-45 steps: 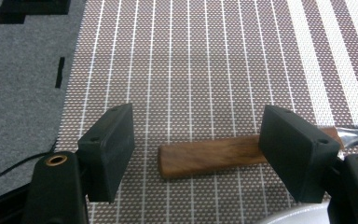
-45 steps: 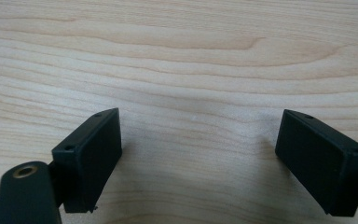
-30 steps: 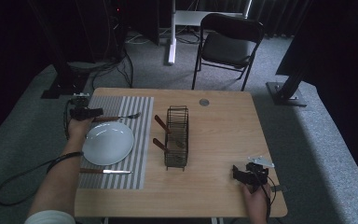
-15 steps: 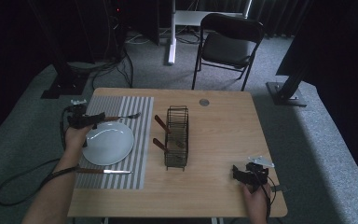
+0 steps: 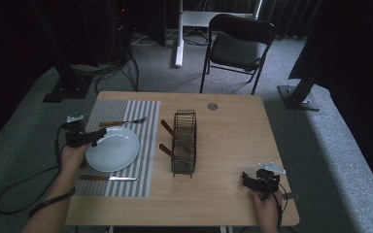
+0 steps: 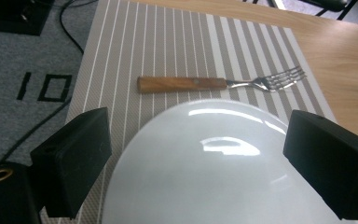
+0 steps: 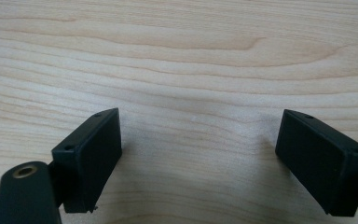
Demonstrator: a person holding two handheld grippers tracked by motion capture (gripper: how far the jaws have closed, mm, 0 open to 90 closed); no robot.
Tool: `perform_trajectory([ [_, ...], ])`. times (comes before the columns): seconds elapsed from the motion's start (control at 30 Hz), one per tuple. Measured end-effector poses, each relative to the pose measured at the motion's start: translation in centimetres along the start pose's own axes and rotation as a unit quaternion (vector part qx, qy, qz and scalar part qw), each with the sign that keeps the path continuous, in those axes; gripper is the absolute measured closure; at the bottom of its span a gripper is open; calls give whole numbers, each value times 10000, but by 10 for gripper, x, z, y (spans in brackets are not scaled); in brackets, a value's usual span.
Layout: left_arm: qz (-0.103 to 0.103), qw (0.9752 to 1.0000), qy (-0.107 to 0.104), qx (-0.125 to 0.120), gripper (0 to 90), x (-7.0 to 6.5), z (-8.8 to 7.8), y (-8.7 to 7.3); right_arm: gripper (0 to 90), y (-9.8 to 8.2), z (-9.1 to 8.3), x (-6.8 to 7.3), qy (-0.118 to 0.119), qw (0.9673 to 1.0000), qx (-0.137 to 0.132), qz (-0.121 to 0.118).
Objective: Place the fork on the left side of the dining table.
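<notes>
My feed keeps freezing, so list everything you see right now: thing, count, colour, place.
table: 1, light wood, centre.
mat: 1, grey striped, table's left part.
plate: 1, white, on mat.
fork: 1, wood handle, on mat beyond plate.
knife: 1, wood handle, on mat near plate's front.
rack: 1, dark wire, mid table.
disc: 1, grey, far table edge.
chair: 1, black, behind table.
left tongs: black, open, over plate's left rim.
right tongs: black, open, over bare wood, front right.

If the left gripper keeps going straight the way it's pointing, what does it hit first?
The plate. The left gripper is open, its jaws on either side of the near rim. Beyond the plate lies the fork, though height above the rim is unclear.
</notes>
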State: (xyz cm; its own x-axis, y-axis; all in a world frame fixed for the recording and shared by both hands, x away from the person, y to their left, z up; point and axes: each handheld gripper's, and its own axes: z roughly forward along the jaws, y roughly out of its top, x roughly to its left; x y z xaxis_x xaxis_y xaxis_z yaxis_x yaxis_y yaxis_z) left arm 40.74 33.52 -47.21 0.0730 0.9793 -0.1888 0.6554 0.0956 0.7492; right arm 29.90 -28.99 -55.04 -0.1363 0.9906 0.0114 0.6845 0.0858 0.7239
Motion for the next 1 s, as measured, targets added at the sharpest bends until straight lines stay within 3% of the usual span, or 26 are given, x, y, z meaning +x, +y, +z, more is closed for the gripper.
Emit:
perform_trajectory([
  [0.67,402,9986,-345,-58,78,-10,-35,-50,140,0,0,0,-2,10000,0,0],
  [0.73,396,9984,-396,-71,78,-11,-38,-56,140,0,0,0,-1,10000,0,0],
  [0.8,262,9980,-562,-94,78,-10,-41,-63,140,0,0,0,-1,10000,0,-1],
  [1.0,322,9983,-467,-98,78,-8,-49,-82,140,0,0,0,-1,10000,1,-1],
])
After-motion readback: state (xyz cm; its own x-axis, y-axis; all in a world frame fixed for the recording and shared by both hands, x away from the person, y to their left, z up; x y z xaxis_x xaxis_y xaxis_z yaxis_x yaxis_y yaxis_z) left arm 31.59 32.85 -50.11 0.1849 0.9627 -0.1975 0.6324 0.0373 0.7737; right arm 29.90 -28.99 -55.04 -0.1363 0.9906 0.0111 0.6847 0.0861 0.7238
